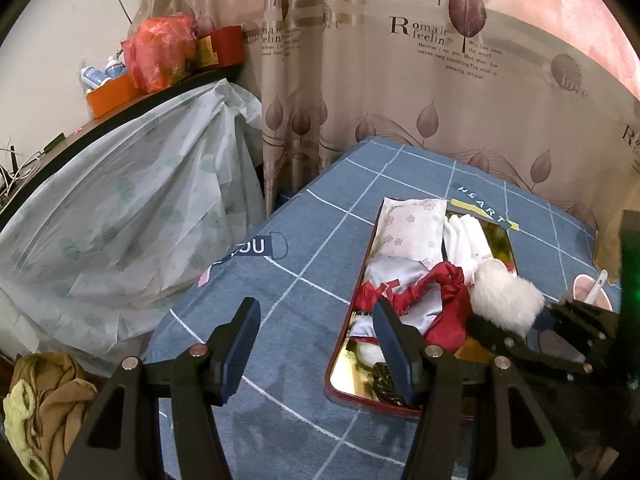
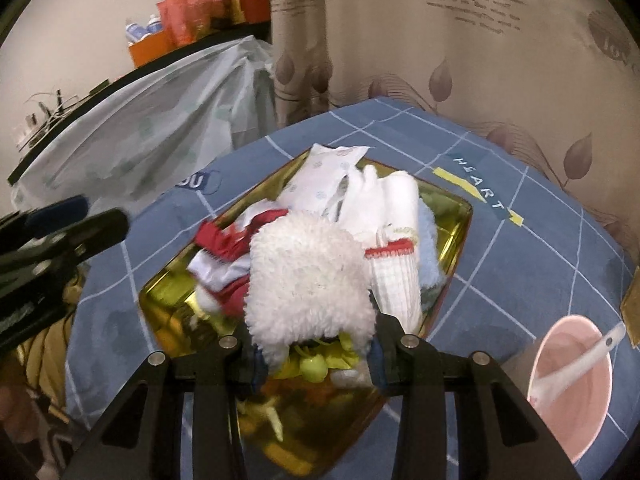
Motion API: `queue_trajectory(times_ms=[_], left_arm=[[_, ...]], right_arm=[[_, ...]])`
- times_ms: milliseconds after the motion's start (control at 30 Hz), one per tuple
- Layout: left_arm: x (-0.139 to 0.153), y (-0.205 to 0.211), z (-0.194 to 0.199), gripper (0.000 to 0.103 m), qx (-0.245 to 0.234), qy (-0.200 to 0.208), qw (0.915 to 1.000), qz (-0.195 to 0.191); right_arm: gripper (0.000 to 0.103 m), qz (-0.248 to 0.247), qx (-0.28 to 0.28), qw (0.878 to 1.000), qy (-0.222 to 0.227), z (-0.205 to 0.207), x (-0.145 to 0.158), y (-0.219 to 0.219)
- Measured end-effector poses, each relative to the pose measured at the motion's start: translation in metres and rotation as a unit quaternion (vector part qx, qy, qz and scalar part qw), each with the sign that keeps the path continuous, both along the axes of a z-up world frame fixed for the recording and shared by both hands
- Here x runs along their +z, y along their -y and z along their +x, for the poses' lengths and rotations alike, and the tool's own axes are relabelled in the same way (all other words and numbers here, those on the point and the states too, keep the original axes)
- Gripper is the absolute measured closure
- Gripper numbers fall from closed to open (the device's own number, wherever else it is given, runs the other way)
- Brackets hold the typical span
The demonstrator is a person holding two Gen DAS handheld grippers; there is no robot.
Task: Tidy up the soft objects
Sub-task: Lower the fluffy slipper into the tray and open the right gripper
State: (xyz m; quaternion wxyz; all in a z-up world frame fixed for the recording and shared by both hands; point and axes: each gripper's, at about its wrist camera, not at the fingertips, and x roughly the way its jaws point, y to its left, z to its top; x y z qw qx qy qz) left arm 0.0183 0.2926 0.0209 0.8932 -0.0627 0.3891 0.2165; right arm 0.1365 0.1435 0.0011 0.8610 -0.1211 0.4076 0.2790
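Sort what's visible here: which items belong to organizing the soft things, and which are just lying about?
Job:
- fluffy white piece, gripped by right gripper
- gold tray
- floral pouch
- red cloth
- white sock
- left gripper, open and empty

Lying about:
- pink bowl with spoon
- orange bag
- curtain
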Motion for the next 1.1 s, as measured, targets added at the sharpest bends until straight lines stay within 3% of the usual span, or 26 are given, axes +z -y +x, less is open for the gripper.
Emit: queue_trajectory(times_ms=[267,400,633,800,1100], left_arm=[[-0.002,-0.001,0.0,0.043,0.0,-0.002,1.0,-0.002],[-0.002,-0.001,0.0,0.043,-0.001,-0.002,1.0,-0.002],[-0.003,0.003,0.0,0.043,-0.003,-0.001,1.0,-0.001],[-0.003,0.007,0.0,0.043,-0.005,-0.001,1.0,0.002],[-0.002,0.011,0.002,0.043,-0.006,0.001,1.0,0.007]], right_arm=[[0.067,-0.011,-0.015,1.0,0.017,0.012,-0.007,-0.011],[0.062,-0.011,-0.012,1.0,0.022,0.008,-0.004,-0.011],[0.025,0.005,-0.011,0.999,0.035,-0.008,0.008,-0.007],[0.009,0.021,-0.028,0.998,0.045,-0.022,0.02,0.001],[0.005,0.035,-0.033,0.998,0.04,-0.038,0.025,0.006]])
